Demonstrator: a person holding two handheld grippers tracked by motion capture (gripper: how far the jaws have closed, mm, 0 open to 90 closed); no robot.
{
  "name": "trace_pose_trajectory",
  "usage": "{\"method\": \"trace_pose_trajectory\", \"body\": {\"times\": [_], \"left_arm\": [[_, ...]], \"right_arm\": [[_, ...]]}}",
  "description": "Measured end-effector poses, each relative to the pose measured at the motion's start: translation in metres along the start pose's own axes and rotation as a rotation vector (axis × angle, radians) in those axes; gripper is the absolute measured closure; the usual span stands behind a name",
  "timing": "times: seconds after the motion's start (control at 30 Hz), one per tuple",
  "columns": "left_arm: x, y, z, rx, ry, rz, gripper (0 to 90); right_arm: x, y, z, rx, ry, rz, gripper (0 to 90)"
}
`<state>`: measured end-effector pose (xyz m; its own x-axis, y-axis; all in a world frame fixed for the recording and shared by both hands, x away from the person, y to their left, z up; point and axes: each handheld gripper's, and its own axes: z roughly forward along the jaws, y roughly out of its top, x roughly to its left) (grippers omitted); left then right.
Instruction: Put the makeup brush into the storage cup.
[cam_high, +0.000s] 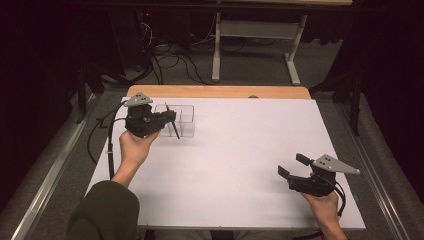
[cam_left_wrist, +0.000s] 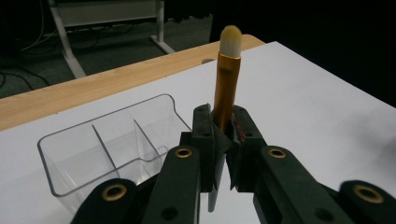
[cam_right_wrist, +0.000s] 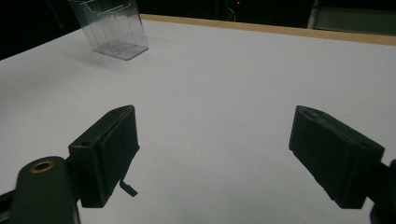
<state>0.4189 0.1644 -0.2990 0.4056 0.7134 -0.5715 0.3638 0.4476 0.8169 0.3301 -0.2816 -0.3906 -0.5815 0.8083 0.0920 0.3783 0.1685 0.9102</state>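
At the far left of the white worktop (cam_high: 235, 165), our left gripper (cam_left_wrist: 224, 140) has its jaws clamped tight on a small make-up brush with a copper-coloured ferrule and pale bristle tip (cam_left_wrist: 227, 79), held upright just beside the clear plastic organiser with three compartments (cam_left_wrist: 107, 144). We judge the step in hand to be carrying the brush to the organiser. The next move calls for bringing it over one compartment and lowering it inside the walls before letting go. Our right gripper (cam_right_wrist: 215, 154) rests near the worktop's right front corner, jaws spread wide and holding nothing. A light wooden edge (cam_high: 217, 92) runs along the far side; beyond lie grey floor, loose cables (cam_high: 170, 62) and a white table frame (cam_high: 255, 45), in a dark room.
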Motion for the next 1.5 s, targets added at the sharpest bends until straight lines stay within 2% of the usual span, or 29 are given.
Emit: {"method": "trace_pose_trajectory", "body": {"times": [0.23,0.33,0.63,0.8,0.9,1.27,1.5], "left_arm": [[0.003,0.009,0.010,-0.017,0.026,0.002,82.0],[0.004,0.012,0.016,-0.022,0.044,0.027,82.0],[0.010,0.023,0.027,-0.061,0.071,0.014,82.0],[0.011,0.024,0.031,-0.089,0.088,0.030,82.0],[0.013,0.026,0.034,-0.102,0.096,0.023,82.0],[0.023,0.023,0.046,-0.099,0.150,0.018,81.9],[0.024,0.019,0.053,-0.086,0.165,0.019,81.9]], "right_arm": [[0.000,0.000,0.000,0.008,0.002,-0.006,16.8],[0.001,0.000,0.001,0.011,0.000,-0.006,16.8],[0.001,0.000,0.001,0.008,0.004,-0.009,16.8],[0.001,0.000,0.001,0.008,0.004,-0.010,16.8],[0.001,0.000,0.001,0.008,0.004,-0.010,16.8],[0.001,0.000,0.000,0.008,0.004,-0.008,16.8],[0.001,0.000,0.000,0.006,0.008,-0.008,16.8]]}}
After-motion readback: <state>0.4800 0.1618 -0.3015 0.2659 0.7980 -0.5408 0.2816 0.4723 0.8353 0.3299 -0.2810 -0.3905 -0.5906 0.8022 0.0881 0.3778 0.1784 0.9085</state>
